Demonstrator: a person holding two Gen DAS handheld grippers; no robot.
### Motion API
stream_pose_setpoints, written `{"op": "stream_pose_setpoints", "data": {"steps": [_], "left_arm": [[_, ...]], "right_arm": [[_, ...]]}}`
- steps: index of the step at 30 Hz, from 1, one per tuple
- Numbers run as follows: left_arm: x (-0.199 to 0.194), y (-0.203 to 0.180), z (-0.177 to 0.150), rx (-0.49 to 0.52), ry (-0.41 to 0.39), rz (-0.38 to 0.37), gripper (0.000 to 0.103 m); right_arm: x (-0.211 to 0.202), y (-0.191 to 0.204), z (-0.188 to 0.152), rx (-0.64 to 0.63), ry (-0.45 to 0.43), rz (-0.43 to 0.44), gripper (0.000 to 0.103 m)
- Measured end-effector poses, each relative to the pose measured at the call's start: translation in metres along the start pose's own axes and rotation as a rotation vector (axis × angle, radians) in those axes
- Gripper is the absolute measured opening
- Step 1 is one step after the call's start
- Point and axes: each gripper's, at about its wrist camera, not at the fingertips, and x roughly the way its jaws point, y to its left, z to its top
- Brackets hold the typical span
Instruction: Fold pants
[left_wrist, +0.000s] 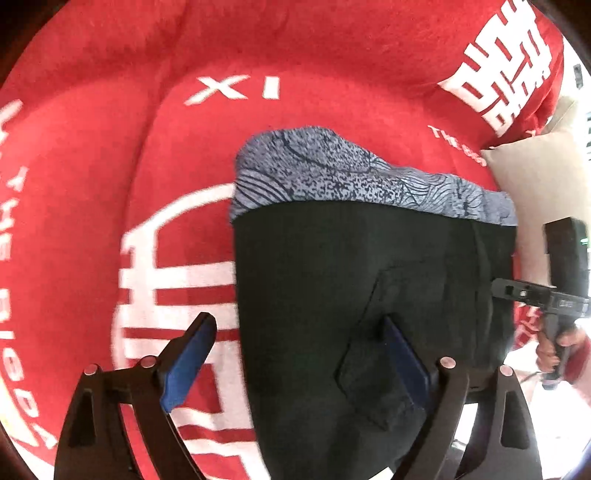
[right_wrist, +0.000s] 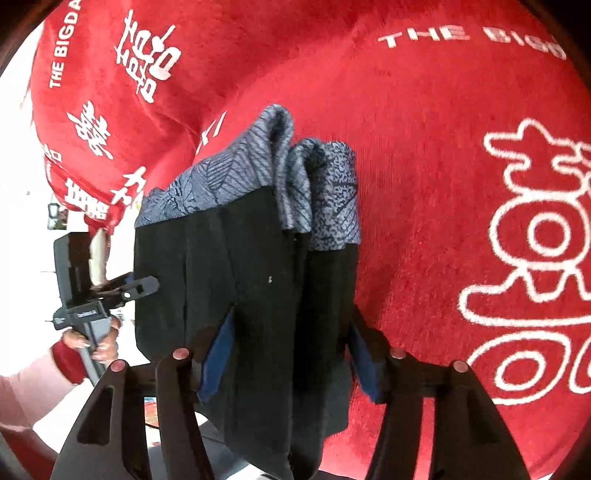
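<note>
- Left wrist view: the pants (left_wrist: 351, 295) lie dead ahead of the left gripper (left_wrist: 299, 354) on the red blanket (left_wrist: 110, 147). They are black with a grey patterned band at the far end, and their long axis runs away from the camera.
- The jaws stand wide: the left pad sits over bare blanket, the right pad over black cloth, and the pants' left edge runs between them. Nothing is clamped.
- The right gripper (left_wrist: 496, 288) reaches in at the pants' right edge; I can't tell its opening from here.
- Right wrist view: the right gripper (right_wrist: 291, 354) straddles the bunched pants (right_wrist: 229, 295), pads on either side but not pressed in, so half open.
- The left gripper (right_wrist: 147, 286) shows at the far left edge.
- My call: both sit equally close.
- Count: one pair of pants, one blanket, two grippers, one pale cushion (left_wrist: 535, 192).
</note>
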Motion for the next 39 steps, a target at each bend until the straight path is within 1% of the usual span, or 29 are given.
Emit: {"op": "stream_pose_setpoints", "data": {"steps": [2, 4, 5, 6, 8, 10, 12, 13, 15, 17, 20, 23, 24, 25, 27, 31, 32, 36, 39], "left_arm": [[-0.007, -0.002, -0.002, 0.004, -0.009, 0.060, 0.091], [-0.012, -0.007, -0.003, -0.005, -0.008, 0.125, 0.091], [-0.016, -0.010, -0.005, -0.005, -0.004, 0.170, 0.091], [-0.020, -0.016, -0.008, 0.004, -0.001, 0.214, 0.091], [-0.027, -0.028, -0.016, 0.041, 0.007, 0.274, 0.091], [-0.033, -0.039, -0.022, 0.074, 0.009, 0.293, 0.091], [-0.040, -0.055, -0.030, 0.117, 0.022, 0.321, 0.091], [-0.042, -0.061, -0.030, 0.132, 0.026, 0.323, 0.091], [-0.051, -0.075, -0.035, 0.166, 0.021, 0.333, 0.091], [-0.058, -0.087, -0.037, 0.191, 0.028, 0.324, 0.091], [-0.072, -0.096, -0.040, 0.196, 0.006, 0.320, 0.092], [-0.080, -0.097, -0.041, 0.186, 0.008, 0.306, 0.092], [-0.082, -0.097, -0.042, 0.187, 0.008, 0.306, 0.092], [-0.085, -0.098, -0.043, 0.188, 0.007, 0.308, 0.103], [-0.089, -0.095, -0.046, 0.181, 0.009, 0.309, 0.103], [-0.095, -0.096, -0.050, 0.170, 0.017, 0.314, 0.103], [-0.099, -0.097, -0.050, 0.161, 0.006, 0.327, 0.103], [-0.110, -0.098, -0.052, 0.116, -0.036, 0.336, 0.103], [-0.114, -0.103, -0.056, 0.096, -0.049, 0.351, 0.103]], "right_arm": [[-0.003, 0.004, -0.001, 0.001, -0.002, -0.036, 0.064], [-0.009, 0.007, -0.006, 0.023, 0.000, -0.091, 0.067], [-0.012, 0.009, -0.008, 0.042, 0.003, -0.122, 0.069], [-0.017, 0.011, -0.011, 0.069, 0.006, -0.152, 0.070], [-0.026, 0.014, -0.020, 0.108, 0.010, -0.217, 0.071], [-0.035, 0.020, -0.031, 0.128, 0.021, -0.301, 0.073], [-0.044, 0.025, -0.043, 0.152, 0.033, -0.349, 0.075], [-0.048, 0.027, -0.048, 0.162, 0.035, -0.359, 0.076], [-0.056, 0.039, -0.057, 0.180, 0.041, -0.391, 0.082], [-0.060, 0.053, -0.061, 0.180, 0.026, -0.418, 0.083], [-0.064, 0.082, -0.067, 0.160, -0.009, -0.452, 0.091], [-0.066, 0.107, -0.071, 0.153, -0.051, -0.471, 0.103], [-0.066, 0.119, -0.071, 0.150, -0.076, -0.480, 0.103], [-0.064, 0.126, -0.069, 0.147, -0.088, -0.488, 0.103], [-0.063, 0.141, -0.068, 0.136, -0.102, -0.514, 0.103], [-0.063, 0.158, -0.065, 0.123, -0.100, -0.551, 0.103], [-0.064, 0.161, -0.065, 0.117, -0.105, -0.563, 0.103], [-0.067, 0.176, -0.064, 0.080, -0.103, -0.621, 0.103], [-0.067, 0.180, -0.063, 0.077, -0.101, -0.627, 0.103]]}}
